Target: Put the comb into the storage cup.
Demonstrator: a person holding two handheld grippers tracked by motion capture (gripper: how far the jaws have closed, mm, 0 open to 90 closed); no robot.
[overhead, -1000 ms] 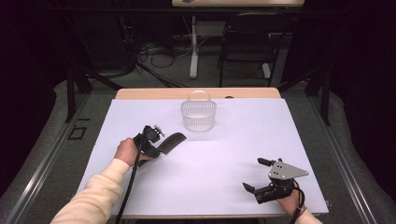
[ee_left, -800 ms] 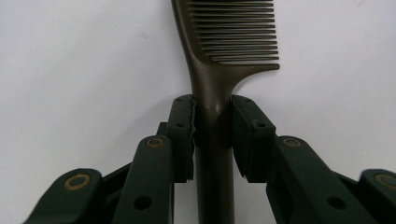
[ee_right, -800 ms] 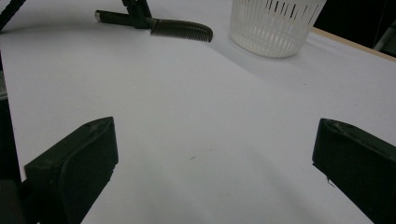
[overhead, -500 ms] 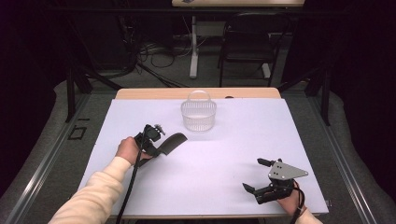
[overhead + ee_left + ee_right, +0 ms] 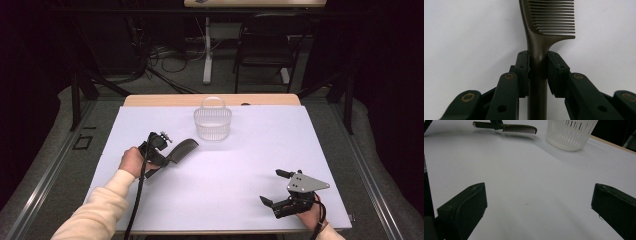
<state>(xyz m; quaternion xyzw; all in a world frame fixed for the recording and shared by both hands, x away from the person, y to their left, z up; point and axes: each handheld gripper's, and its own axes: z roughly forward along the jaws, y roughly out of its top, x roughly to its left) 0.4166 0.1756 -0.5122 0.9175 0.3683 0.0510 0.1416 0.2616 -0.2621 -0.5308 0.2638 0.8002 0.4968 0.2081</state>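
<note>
On the white table [image 5: 240,170], the left gripper [image 5: 537,65] has just squeezed the comb [image 5: 549,22] handle, ready to lift it to the basket [image 5: 213,124], while the right gripper [image 5: 278,189] rests wide apart.

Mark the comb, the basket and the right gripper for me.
comb [image 5: 537,47], left gripper view, on its neck below the teeth.
basket [image 5: 213,126], high view, on its slotted front wall.
right gripper [image 5: 270,187], high view, midway between its fingertips.
</note>
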